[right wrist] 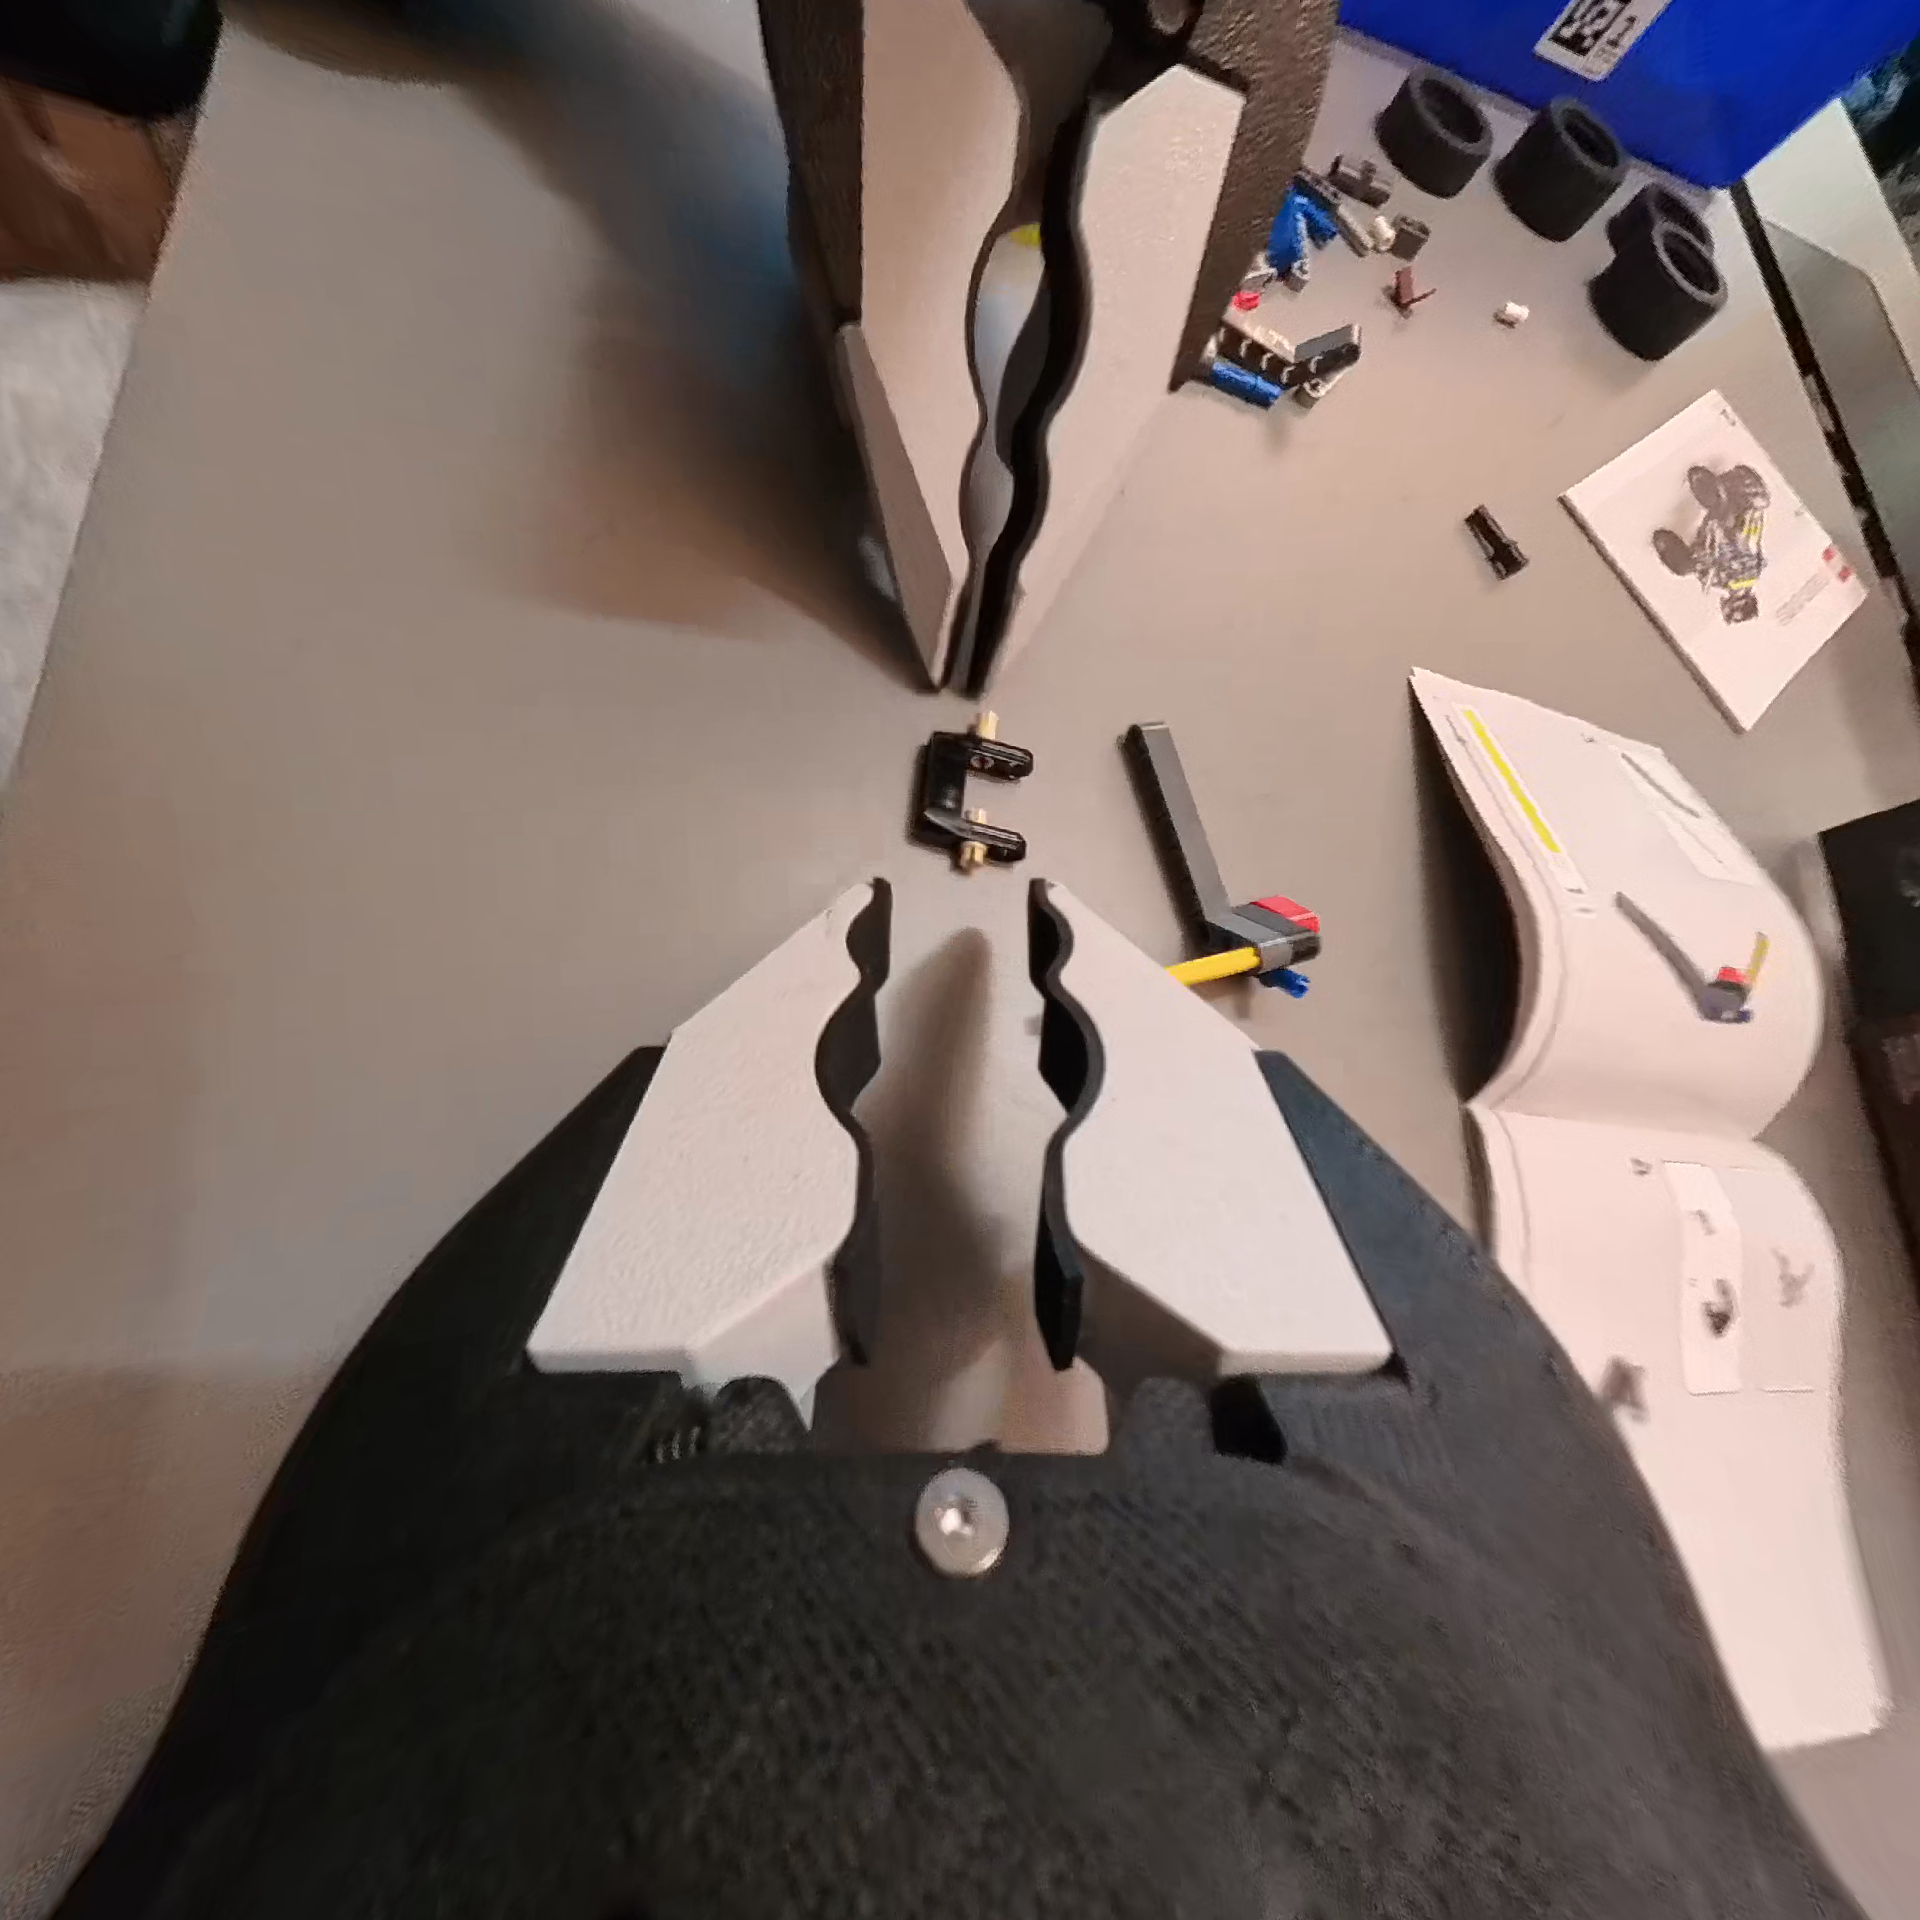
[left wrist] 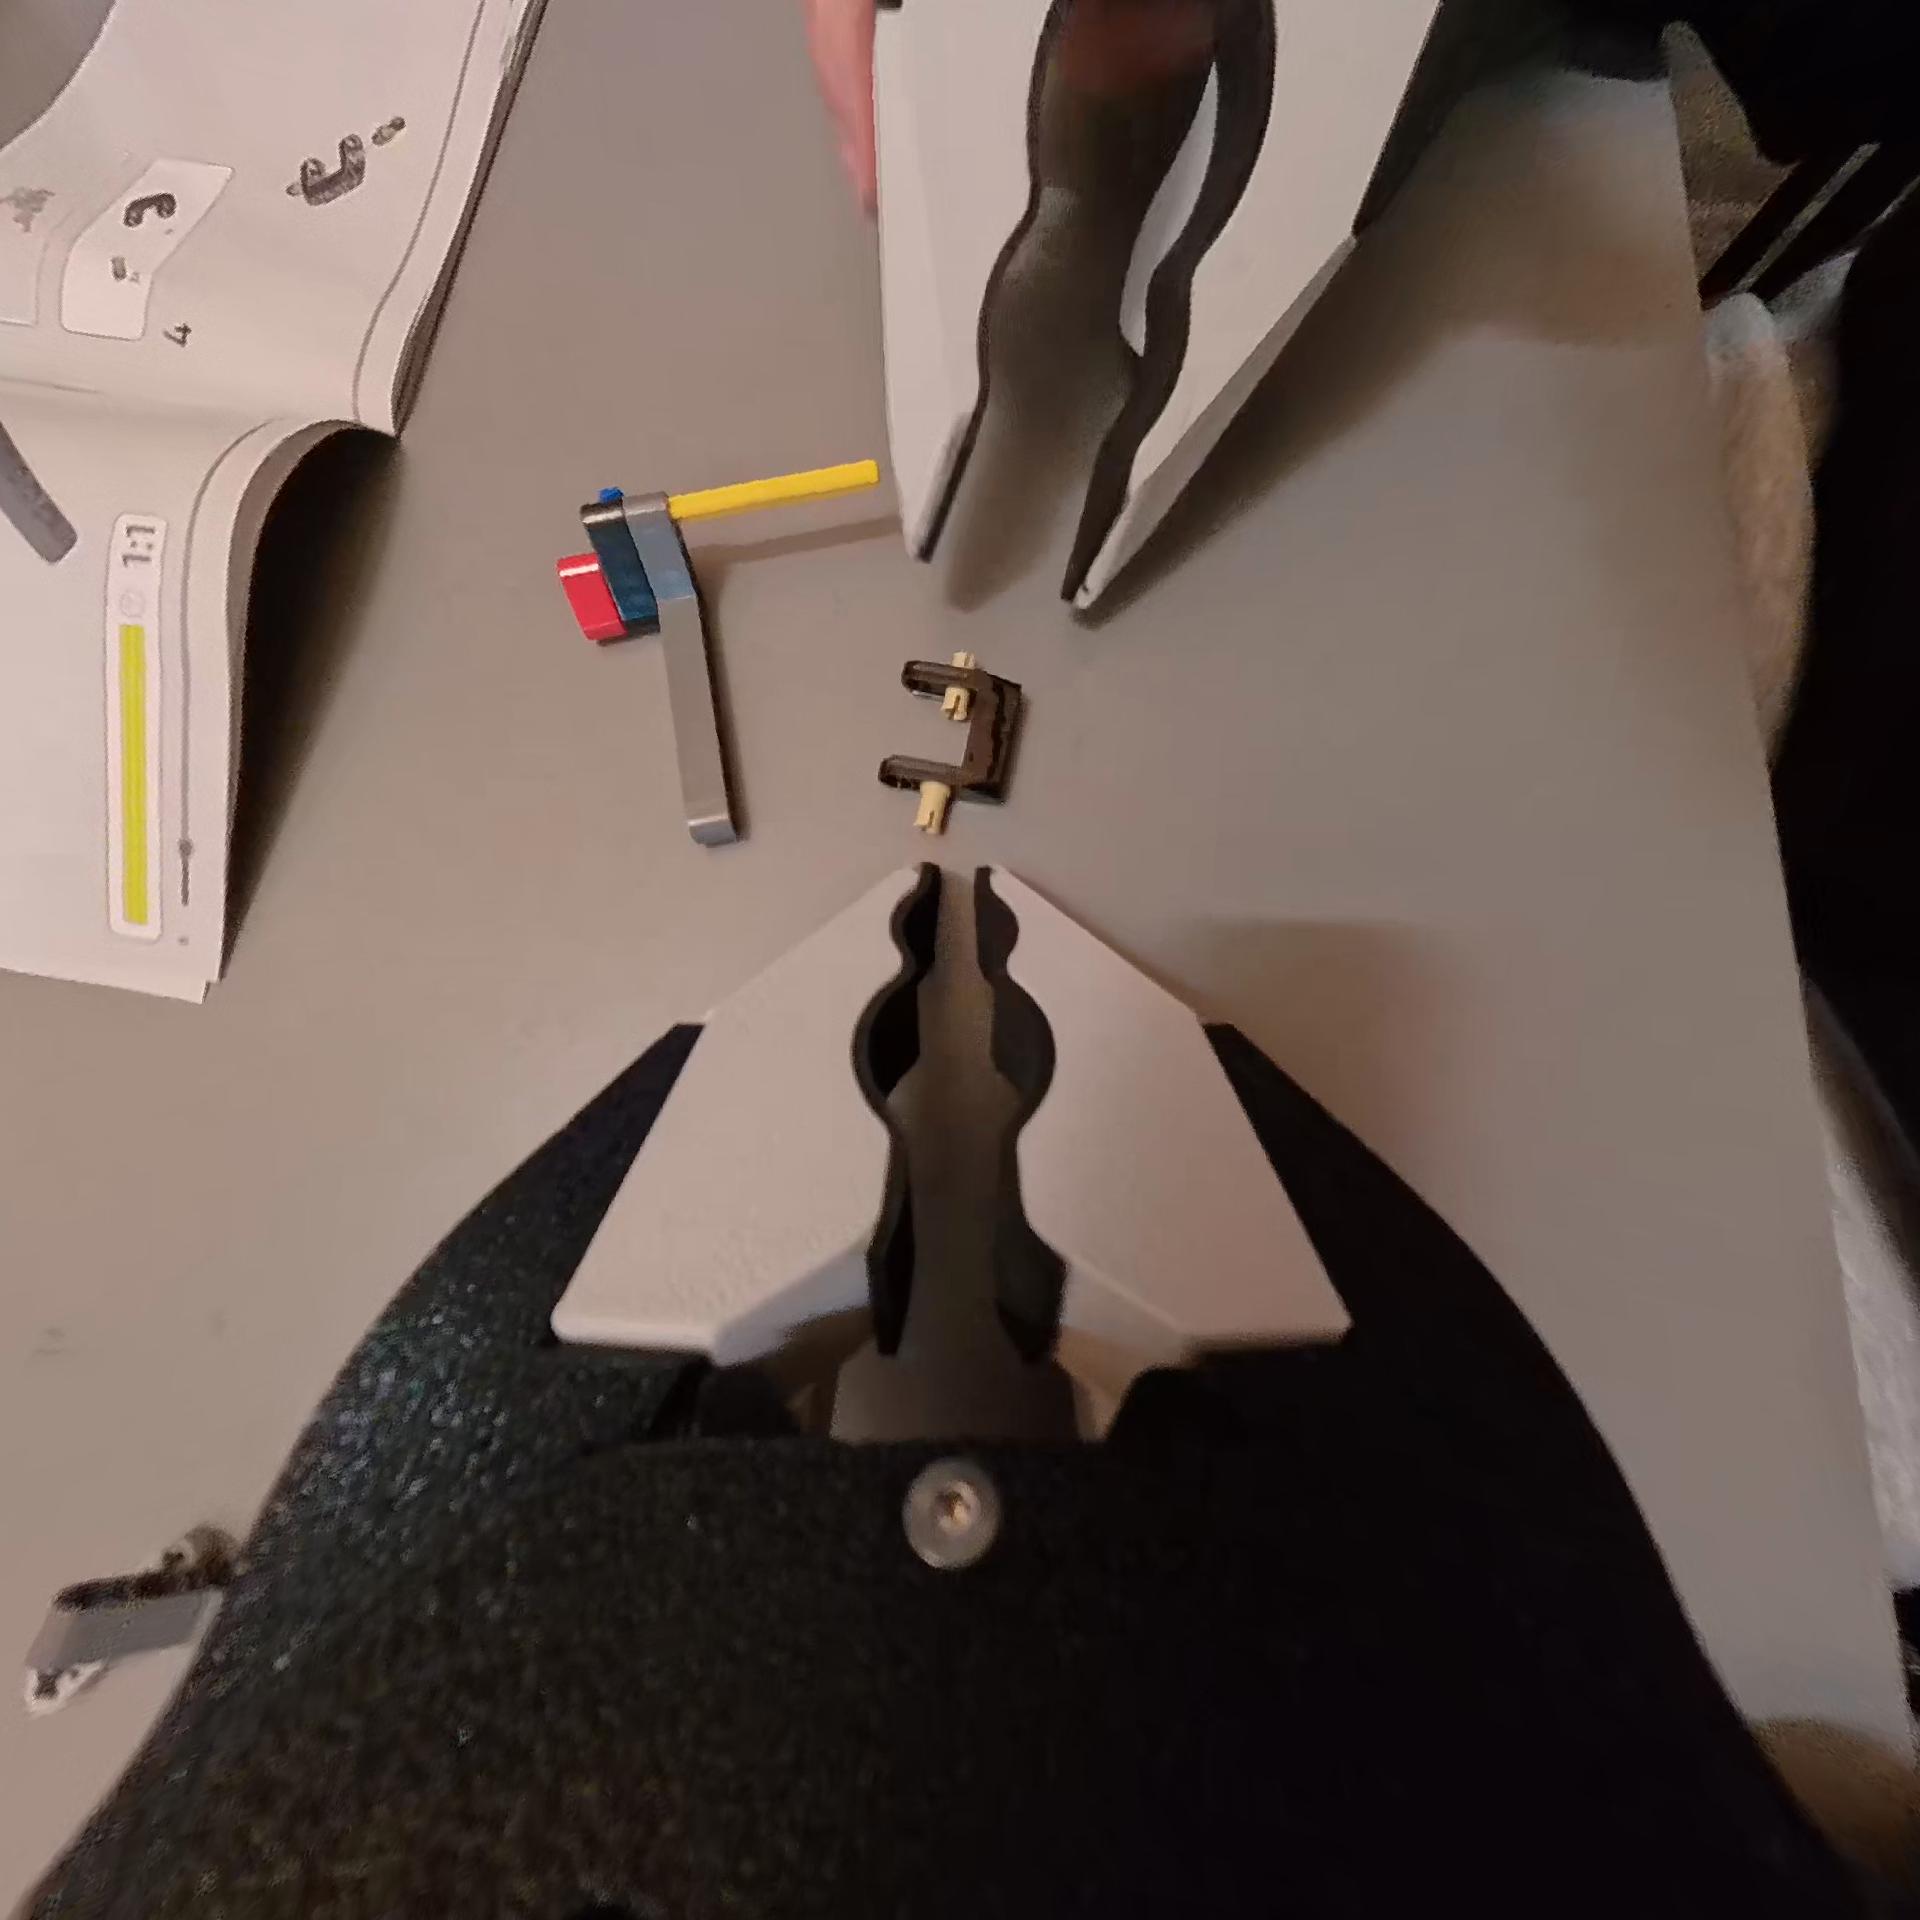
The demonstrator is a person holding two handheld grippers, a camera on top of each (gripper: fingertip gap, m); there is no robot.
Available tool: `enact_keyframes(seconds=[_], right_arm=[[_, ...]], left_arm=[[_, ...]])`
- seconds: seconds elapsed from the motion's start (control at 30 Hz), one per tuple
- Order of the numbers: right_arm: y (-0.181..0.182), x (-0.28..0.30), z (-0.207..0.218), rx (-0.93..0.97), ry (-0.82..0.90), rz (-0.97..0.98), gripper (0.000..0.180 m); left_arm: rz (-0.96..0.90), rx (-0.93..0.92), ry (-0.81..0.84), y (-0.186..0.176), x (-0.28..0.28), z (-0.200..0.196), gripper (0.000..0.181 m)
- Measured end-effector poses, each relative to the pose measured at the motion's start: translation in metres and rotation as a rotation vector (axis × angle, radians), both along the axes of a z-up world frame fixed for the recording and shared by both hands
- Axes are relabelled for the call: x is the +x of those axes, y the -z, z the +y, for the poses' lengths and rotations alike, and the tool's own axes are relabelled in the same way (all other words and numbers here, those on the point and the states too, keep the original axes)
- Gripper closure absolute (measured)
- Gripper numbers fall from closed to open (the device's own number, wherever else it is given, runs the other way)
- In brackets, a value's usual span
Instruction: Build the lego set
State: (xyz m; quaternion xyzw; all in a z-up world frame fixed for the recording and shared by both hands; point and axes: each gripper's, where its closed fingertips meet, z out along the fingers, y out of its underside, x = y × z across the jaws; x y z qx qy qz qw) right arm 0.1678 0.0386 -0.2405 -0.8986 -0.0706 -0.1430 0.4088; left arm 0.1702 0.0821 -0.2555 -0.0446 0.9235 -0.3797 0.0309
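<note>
The black bracket [left wrist: 961,738] with its two tan pins is lying on the table [left wrist: 1351,831] between the two grippers. The left gripper [left wrist: 957,875] is nearly clenched, holding nothing; the right gripper [right wrist: 960,891] is spread, empty. I would be closing the right gripper squarely across the bracket's back, avoiding the pins. The grey arm [left wrist: 691,675] is lying just to the left.

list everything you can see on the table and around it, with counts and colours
black bracket: 1, tan pins, table centre between tools
grey beam assembly: 1, red, blue, yellow axle, beside bracket
open instruction booklet: 1, white, table edge
small leaflet: 1, white, beyond booklet
tyres: 4, black, by blue box
blue box: 1, far corner
loose parts: count unclear, mixed
table: 1, grey
left tool: nearly closed, empty
right tool: open, empty
</note>
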Motion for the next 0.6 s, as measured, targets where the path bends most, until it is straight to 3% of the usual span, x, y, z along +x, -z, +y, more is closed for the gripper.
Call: enact_keyframes(seconds=[0.1, 0.3, 0.5, 0.6], right_arm=[[-0.004, 0.009, 0.000, -0.065, -0.020, -0.099, 0.151], [0.007, 0.006, 0.013, -0.146, -0.108, -0.094, 0.157], [0.008, -0.006, 0.027, -0.097, -0.098, -0.041, 0.163], [0.007, -0.010, 0.032, -0.068, -0.065, -0.051, 0.156]], left_arm=[[0.034, -0.006, -0.022, 0.000, -0.002, 0.006, 0.171], [0.052, -0.009, -0.023, 0.000, -0.002, 0.008, 0.170], [0.045, -0.007, -0.034, 0.000, -0.001, 0.008, 0.170], [0.041, -0.008, -0.041, -0.001, -0.001, 0.009, 0.166]])
